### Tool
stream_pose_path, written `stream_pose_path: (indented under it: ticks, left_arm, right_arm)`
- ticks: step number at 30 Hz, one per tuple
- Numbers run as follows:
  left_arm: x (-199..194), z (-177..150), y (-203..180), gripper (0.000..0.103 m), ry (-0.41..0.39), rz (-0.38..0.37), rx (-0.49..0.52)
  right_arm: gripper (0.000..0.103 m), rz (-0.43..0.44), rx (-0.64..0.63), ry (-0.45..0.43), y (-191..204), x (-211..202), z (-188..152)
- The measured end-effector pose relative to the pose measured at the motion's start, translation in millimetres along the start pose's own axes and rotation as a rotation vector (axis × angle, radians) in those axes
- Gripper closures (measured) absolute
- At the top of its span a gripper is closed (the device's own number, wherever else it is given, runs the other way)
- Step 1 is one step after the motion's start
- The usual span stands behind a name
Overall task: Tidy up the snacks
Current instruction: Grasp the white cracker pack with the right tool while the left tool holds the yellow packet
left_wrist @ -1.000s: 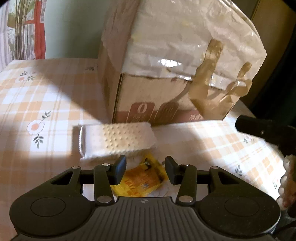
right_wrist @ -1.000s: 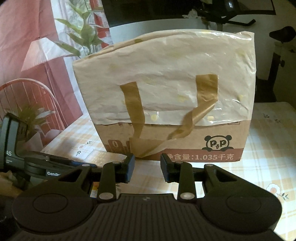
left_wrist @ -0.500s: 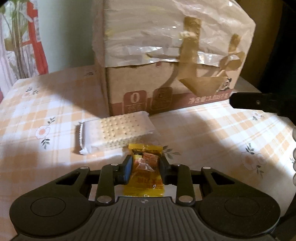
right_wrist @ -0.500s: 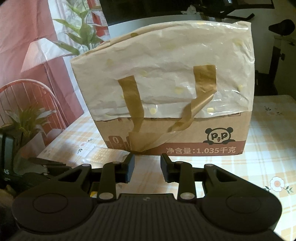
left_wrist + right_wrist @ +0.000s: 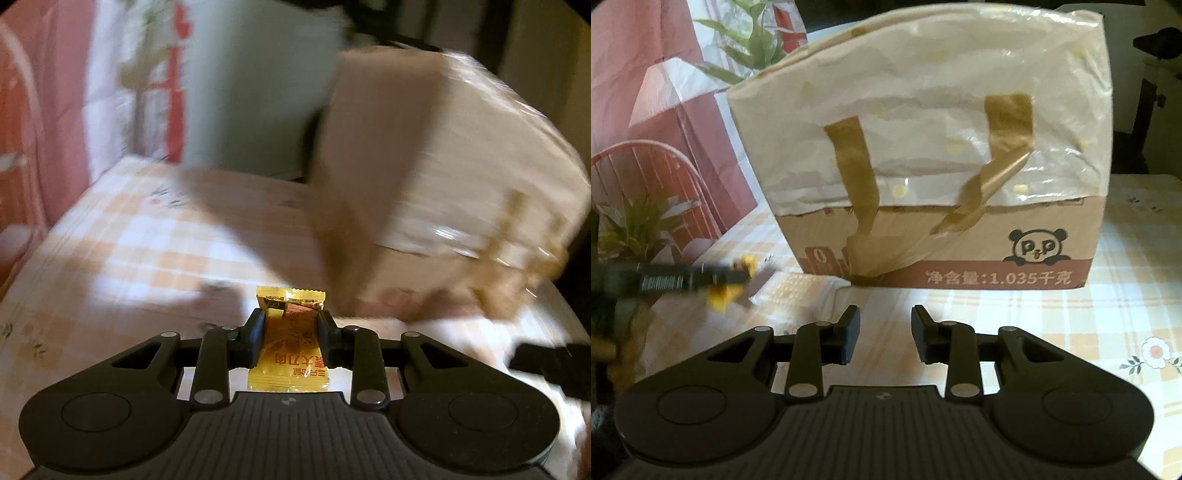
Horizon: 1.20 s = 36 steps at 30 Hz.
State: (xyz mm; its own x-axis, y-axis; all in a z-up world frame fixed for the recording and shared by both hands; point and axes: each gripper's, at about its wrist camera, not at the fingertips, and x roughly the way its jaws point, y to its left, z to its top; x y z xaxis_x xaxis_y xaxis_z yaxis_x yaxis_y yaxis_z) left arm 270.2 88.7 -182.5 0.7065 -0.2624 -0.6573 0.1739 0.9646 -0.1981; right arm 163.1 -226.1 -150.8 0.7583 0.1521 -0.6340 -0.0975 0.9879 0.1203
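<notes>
My left gripper (image 5: 290, 338) is shut on a yellow snack packet (image 5: 290, 354) and holds it above the table, left of the cardboard box (image 5: 443, 206). The left wrist view is blurred by motion. In the right wrist view the left gripper (image 5: 738, 275) shows at the left with the yellow packet (image 5: 726, 295) in it. The box (image 5: 923, 177) has a white plastic bag lining and brown handles. A white cracker pack (image 5: 801, 291) lies on the table by the box's left front corner. My right gripper (image 5: 885, 332) is open and empty, in front of the box.
The table has an orange checked cloth with flowers (image 5: 1126, 295). A pink curtain and green plants (image 5: 639, 225) stand at the left beyond the table edge. Dark furniture is behind the box at the right.
My left gripper closed on the yellow packet, lifted it off the table and swung left and up. The right gripper stayed open and barely moved.
</notes>
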Motion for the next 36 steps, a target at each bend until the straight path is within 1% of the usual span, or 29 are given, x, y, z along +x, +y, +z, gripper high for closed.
stream_pose_path:
  ticks: [3, 5, 7, 9, 16, 18, 19, 20, 21, 22, 23, 25, 29, 30, 32, 36]
  left_arm:
    - [17, 2, 4, 0.071, 0.031, 0.028, -0.005]
    - [26, 1, -1, 0.071, 0.055, 0.019, 0.009]
    - [28, -1, -5, 0.071, 0.057, -0.007, 0.020]
    - [29, -3, -12, 0.071, 0.068, -0.050, 0.027]
    - [30, -17, -53, 0.071, 0.102, -0.164, 0.112]
    - [32, -22, -62, 0.071, 0.109, -0.188, 0.127]
    - [31, -25, -68, 0.071, 0.104, -0.181, 0.138]
    - [31, -25, -72, 0.071, 0.106, -0.184, 0.147]
    - [33, -26, -74, 0.071, 0.113, -0.205, 0.143]
    - [33, -27, -76, 0.071, 0.122, -0.226, 0.139]
    - [32, -28, -81, 0.071, 0.122, -0.231, 0.147]
    - [31, -30, -88, 0.071, 0.116, -0.229, 0.176]
    - [25, -27, -87, 0.071, 0.108, -0.236, 0.166]
    - [22, -25, -86, 0.071, 0.102, -0.234, 0.159]
    - [14, -24, -81, 0.071, 0.088, -0.233, 0.145]
    - [-4, -26, -70, 0.071, 0.062, -0.221, 0.118]
  right_arm:
    - [0.069, 0.001, -0.006, 0.014, 1, 3, -2]
    - [0.069, -0.003, -0.004, 0.020, 0, 4, -2]
    - [0.069, -0.009, -0.001, 0.025, -2, 5, -3]
    - [0.069, -0.012, 0.002, 0.030, -3, 4, -4]
    - [0.069, -0.017, 0.011, 0.063, -7, 10, -9]
    - [0.069, -0.020, 0.005, 0.077, -8, 13, -11]
    - [0.069, -0.023, -0.001, 0.092, -9, 14, -11]
    - [0.067, -0.025, -0.012, 0.112, -8, 17, -12]
    - [0.065, -0.028, -0.028, 0.129, -8, 18, -14]
    - [0.058, -0.037, -0.050, 0.121, -7, 16, -15]
    - [0.050, -0.042, -0.078, 0.121, -5, 15, -15]
    - [0.045, -0.035, -0.141, 0.133, 0, 15, -16]
    - [0.040, -0.034, -0.219, 0.148, 9, 18, -18]
    - [0.039, -0.020, -0.238, 0.162, 11, 21, -17]
    - [0.034, 0.000, -0.301, 0.175, 18, 28, -16]
    - [0.033, 0.009, -0.435, 0.198, 28, 49, -9]
